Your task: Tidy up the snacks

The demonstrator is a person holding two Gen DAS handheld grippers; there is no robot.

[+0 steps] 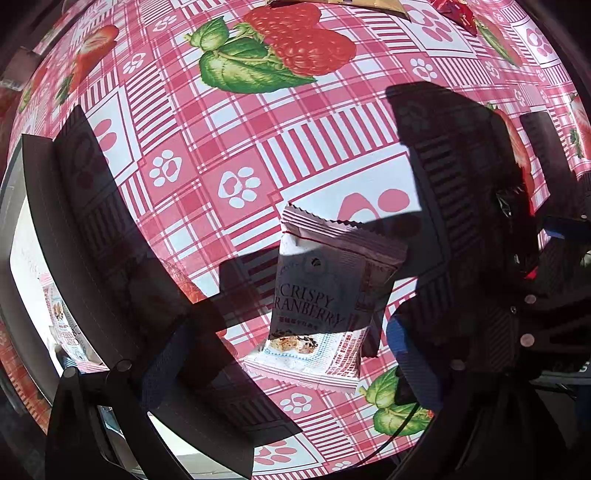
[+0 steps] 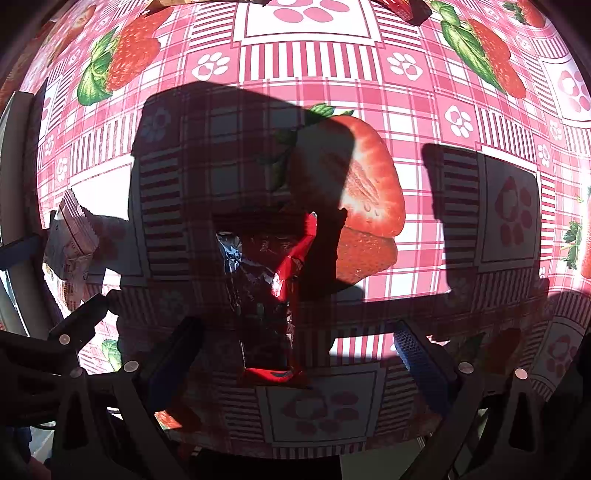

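A pink and white packet printed "Crispy Cranberry" [image 1: 317, 295] lies flat on the strawberry-patterned tablecloth [image 1: 236, 122]. My left gripper [image 1: 295, 354] points straight down over it, open wide, with the packet between its fingers [image 1: 177, 350] and neither pad pressing on it. A red foil snack packet [image 2: 273, 288] lies in shadow on the cloth. My right gripper [image 2: 295, 358] stands open above that packet, its blue-padded fingers [image 2: 421, 354] apart on either side. The cranberry packet [image 2: 70, 236] also shows at the left of the right wrist view.
A white box [image 1: 22, 258] sits at the left edge with a similar packet [image 1: 62, 325] inside. More snacks lie at the far edge: a gold packet [image 1: 369, 3] and a red one [image 1: 458, 13]. Strong shadows of the grippers fall across the cloth.
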